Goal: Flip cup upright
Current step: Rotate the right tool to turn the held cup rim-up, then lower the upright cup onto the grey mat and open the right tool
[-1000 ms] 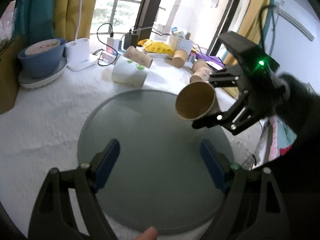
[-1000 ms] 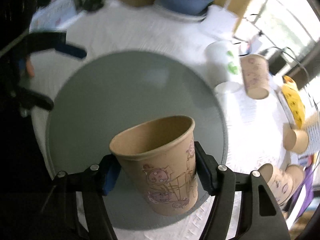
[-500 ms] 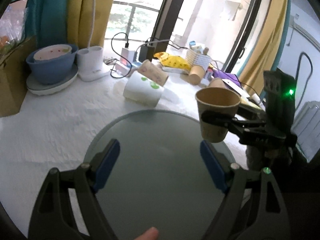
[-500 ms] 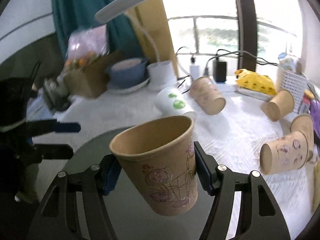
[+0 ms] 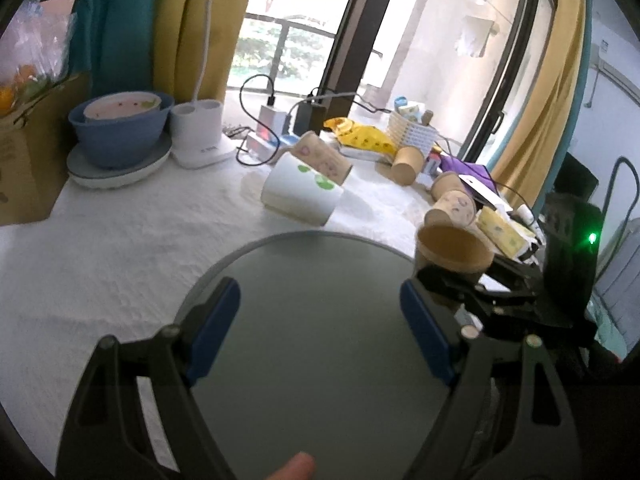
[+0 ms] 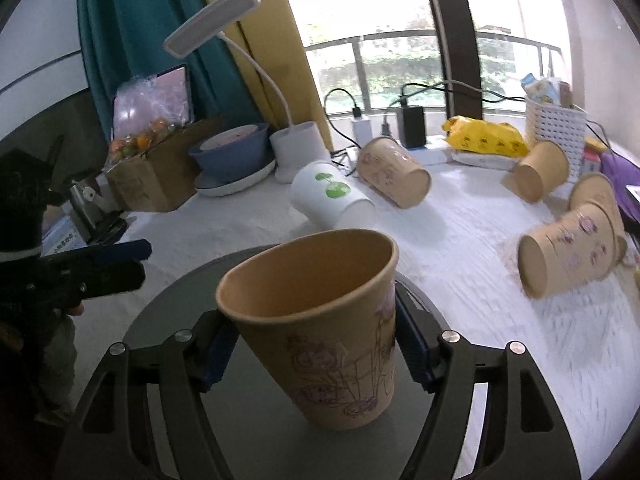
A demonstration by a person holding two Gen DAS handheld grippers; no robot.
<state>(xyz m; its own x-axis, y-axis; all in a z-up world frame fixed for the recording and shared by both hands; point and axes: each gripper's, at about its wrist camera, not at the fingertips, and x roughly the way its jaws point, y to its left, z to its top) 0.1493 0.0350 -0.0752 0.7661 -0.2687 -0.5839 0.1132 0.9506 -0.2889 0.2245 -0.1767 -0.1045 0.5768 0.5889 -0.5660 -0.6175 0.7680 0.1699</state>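
Right gripper [image 6: 316, 346] grips brown cup [image 6: 320, 320], mouth up, over grey disc [image 6: 160, 328]. Left gripper [image 5: 320, 332] wide, empty.

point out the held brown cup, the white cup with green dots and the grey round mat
held brown cup [image 6: 320, 344], right wrist view, printed side wall
white cup with green dots [image 6: 332, 200], right wrist view, side wall
grey round mat [image 5: 320, 320], left wrist view, bare centre
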